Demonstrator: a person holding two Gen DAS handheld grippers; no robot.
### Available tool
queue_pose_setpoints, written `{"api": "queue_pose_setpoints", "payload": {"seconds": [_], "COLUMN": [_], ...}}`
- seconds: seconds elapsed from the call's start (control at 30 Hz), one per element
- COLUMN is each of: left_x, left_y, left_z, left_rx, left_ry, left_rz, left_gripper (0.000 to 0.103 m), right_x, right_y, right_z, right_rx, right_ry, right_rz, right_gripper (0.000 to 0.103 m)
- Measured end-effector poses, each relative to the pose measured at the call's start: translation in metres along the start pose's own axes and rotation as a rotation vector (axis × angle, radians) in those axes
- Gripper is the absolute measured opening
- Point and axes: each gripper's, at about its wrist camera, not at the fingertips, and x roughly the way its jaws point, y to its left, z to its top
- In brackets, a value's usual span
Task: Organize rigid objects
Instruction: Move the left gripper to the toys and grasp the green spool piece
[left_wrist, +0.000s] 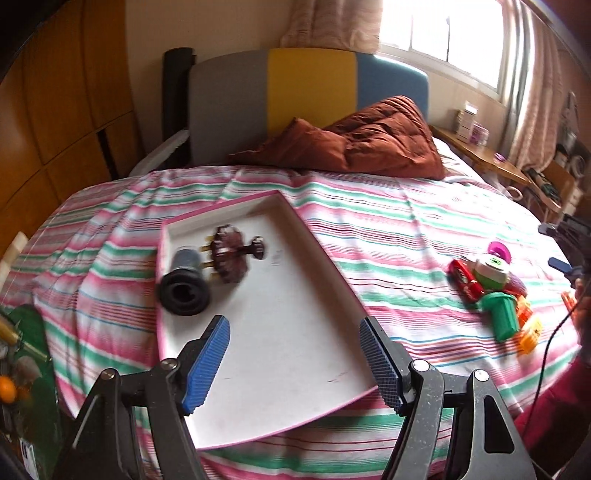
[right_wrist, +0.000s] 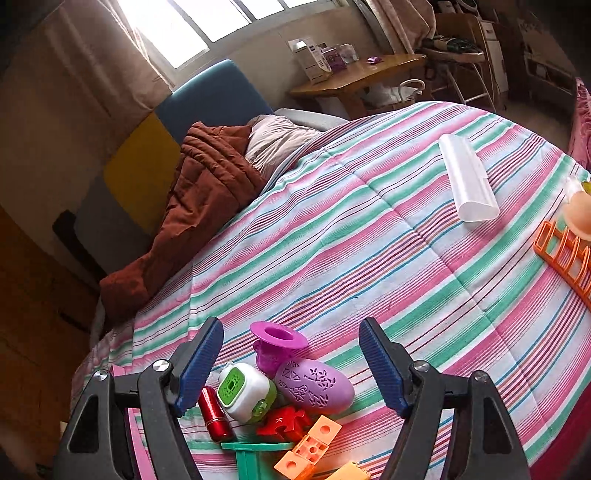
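Right gripper (right_wrist: 291, 365) hovering with jaws apart, empty, over toy pile on striped bedspread (right_wrist: 369, 240). Purple perforated plastic egg (right_wrist: 314, 386) lying there: light, stiff, smooth, probably slipping; gripping across narrow middle. Left gripper (left_wrist: 295, 360) unclenched, empty, over white pink-edged tray (left_wrist: 295, 295).

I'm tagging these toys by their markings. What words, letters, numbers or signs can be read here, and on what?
"K": on the red puzzle-shaped piece in the toy pile.
Printing on the white box on the wooden side table: too small to read.
Nothing else legible.
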Motion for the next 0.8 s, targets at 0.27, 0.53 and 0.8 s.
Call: {"api": "queue_pose_setpoints", "payload": {"seconds": [0.27,0.53,0.8], "left_x": [0.021,0.053,0.087], "left_y": [-0.061,-0.143,-0.207], "left_z": [0.01,0.015,0.02], "left_rx": [0.084,0.181,0.228], "left_ry": [0.069,0.198,0.299], "left_rz": [-0.155,-0.424,-0.529], "left_gripper": [0.072,0.058,0.057], "right_x": [0.005,0.004,0.006], "right_y": [0.002,-0.001,0.004], "right_z": [-0.003,-0.004,-0.003], "right_rx": [-0.001,0.013,-0.006], "right_ry": [0.033,0.039,0.047], "right_rz": [0.017,0.029,0.045], "right_gripper": [0.077,0.077,0.077]}}
